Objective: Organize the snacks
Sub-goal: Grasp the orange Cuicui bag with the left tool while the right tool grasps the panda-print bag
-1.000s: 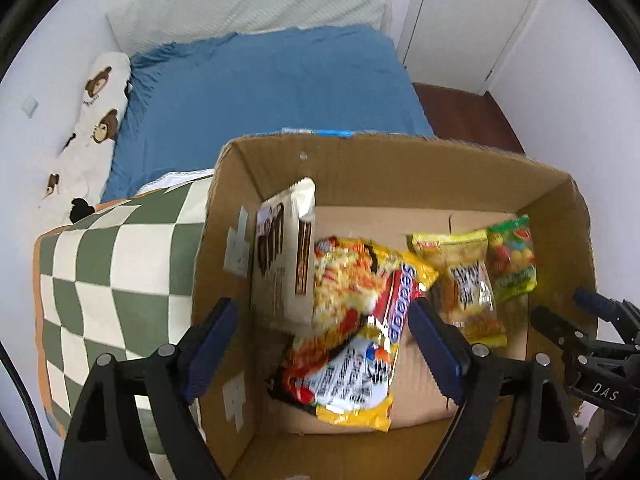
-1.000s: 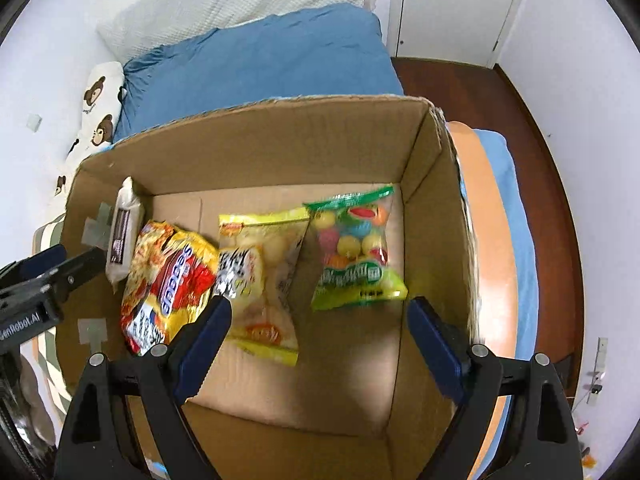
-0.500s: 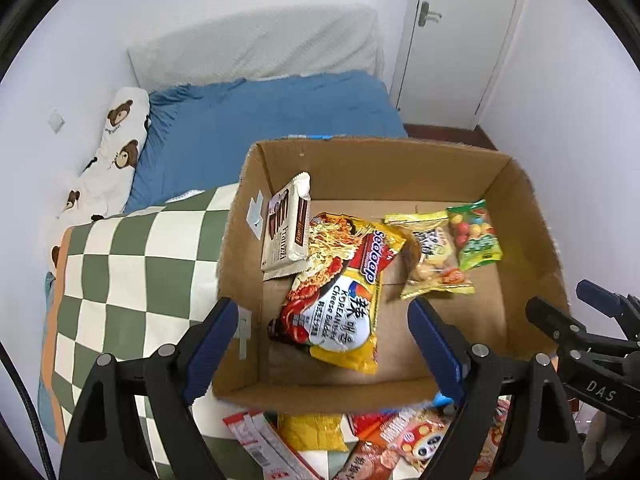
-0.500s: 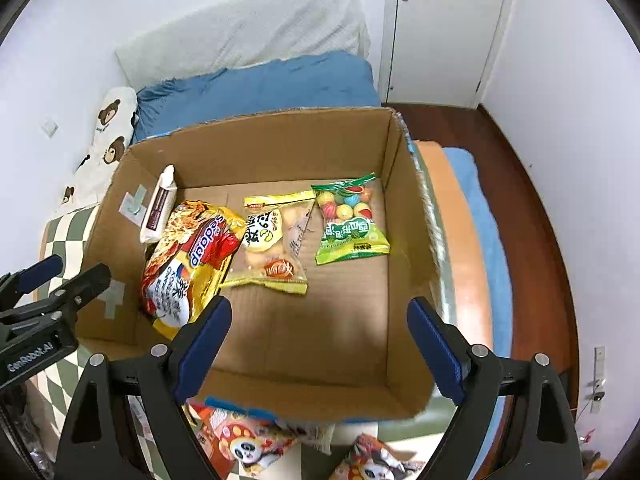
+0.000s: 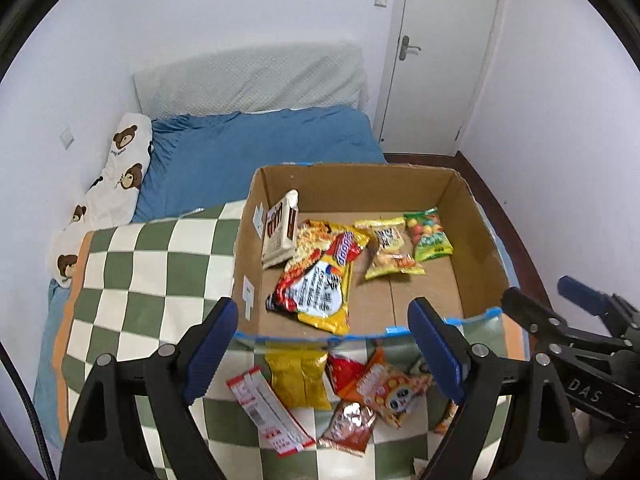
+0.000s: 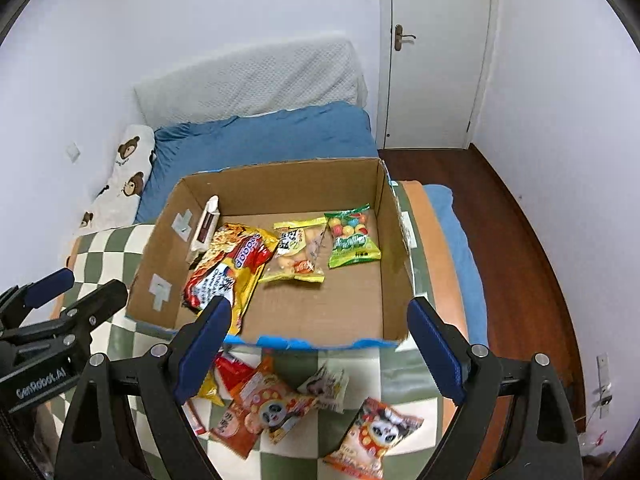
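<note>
An open cardboard box [image 5: 476, 236] [image 6: 394, 248] sits on a checkered blanket. Inside lie a red-yellow noodle pack [image 5: 320, 276] [image 6: 230, 272], a yellow snack bag [image 5: 390, 254] [image 6: 298, 254], a green candy bag [image 5: 430, 236] [image 6: 352, 240] and a white-brown packet [image 5: 280, 234] [image 6: 208, 228] leaning on the left wall. Loose snacks lie in front of the box: a yellow pack [image 5: 298, 380], orange panda bags [image 5: 390, 390] [image 6: 272, 408] [image 6: 374, 436], a red-white stick pack [image 5: 270, 412]. My left gripper [image 5: 322, 364] and right gripper [image 6: 320, 360] are open and empty, above the loose snacks.
The checkered blanket [image 5: 132, 280] covers the near end of a bed with a blue sheet [image 5: 260, 152] and a bear-print pillow [image 5: 116, 184]. A white door [image 6: 432, 60] and wooden floor [image 6: 520, 220] are to the right.
Both grippers have pulled back and up from the box. The box looks smaller and the loose snacks in front of it have come into view.
</note>
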Demonstrator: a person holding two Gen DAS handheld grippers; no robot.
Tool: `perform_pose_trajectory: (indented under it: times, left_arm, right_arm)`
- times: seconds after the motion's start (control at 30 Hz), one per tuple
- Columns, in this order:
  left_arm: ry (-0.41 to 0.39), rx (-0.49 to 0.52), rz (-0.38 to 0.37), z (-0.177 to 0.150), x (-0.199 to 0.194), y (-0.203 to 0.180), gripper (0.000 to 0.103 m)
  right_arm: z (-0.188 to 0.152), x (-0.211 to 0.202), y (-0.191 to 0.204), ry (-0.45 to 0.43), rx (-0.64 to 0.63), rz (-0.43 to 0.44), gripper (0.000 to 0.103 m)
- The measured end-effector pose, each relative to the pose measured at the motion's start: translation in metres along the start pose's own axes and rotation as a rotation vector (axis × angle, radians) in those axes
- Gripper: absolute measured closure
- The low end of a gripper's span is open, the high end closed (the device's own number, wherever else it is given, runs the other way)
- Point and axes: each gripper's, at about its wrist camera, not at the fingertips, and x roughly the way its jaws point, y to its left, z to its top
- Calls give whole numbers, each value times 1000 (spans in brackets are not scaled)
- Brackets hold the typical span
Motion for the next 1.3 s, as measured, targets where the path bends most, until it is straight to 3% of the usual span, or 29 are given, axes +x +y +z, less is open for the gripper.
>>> perform_pose_trajectory:
  times: [0.17, 0.4, 0.5, 0.63, 0.73, 0.8, 0.87, 0.9, 1.0, 1.3]
  left_arm:
    - [60, -31, 22, -28, 5, 9, 16]
    - [292, -140, 53, -85, 60, 34, 16]
    - [412, -214, 9, -103, 91, 32, 16]
    - [560, -342, -110, -112, 132, 17, 16]
    - [612, -420, -155, -107, 157, 3, 16]
    - [631, -445, -151, -103, 172, -8, 16]
    - [646, -461, -143, -100, 186, -19, 16]
    - [658, -473, -134, -100, 194, -25, 16]
    - [674, -471, -102, -102, 209, -42, 16]
    - [682, -243, -18, -140, 203, -46, 16]
  right_arm:
    - [-24, -6, -6, 49, 54, 30, 11]
    - [-76, 36, -46, 244, 224, 25, 11]
    - [-108, 72, -68, 350, 303, -1, 11]
    - [-140, 113, -83, 447, 359, -25, 11]
    - [-154, 130, -86, 472, 373, -42, 12]
    - [-162, 138, -88, 472, 379, -53, 15]
    - [-169, 144, -90, 475, 383, -70, 34]
    - [-172, 148, -92, 480, 386, -74, 36]
    - [-181, 151, -92, 481, 375, -81, 38]
    - [-198, 145, -88, 534, 297, -59, 38]
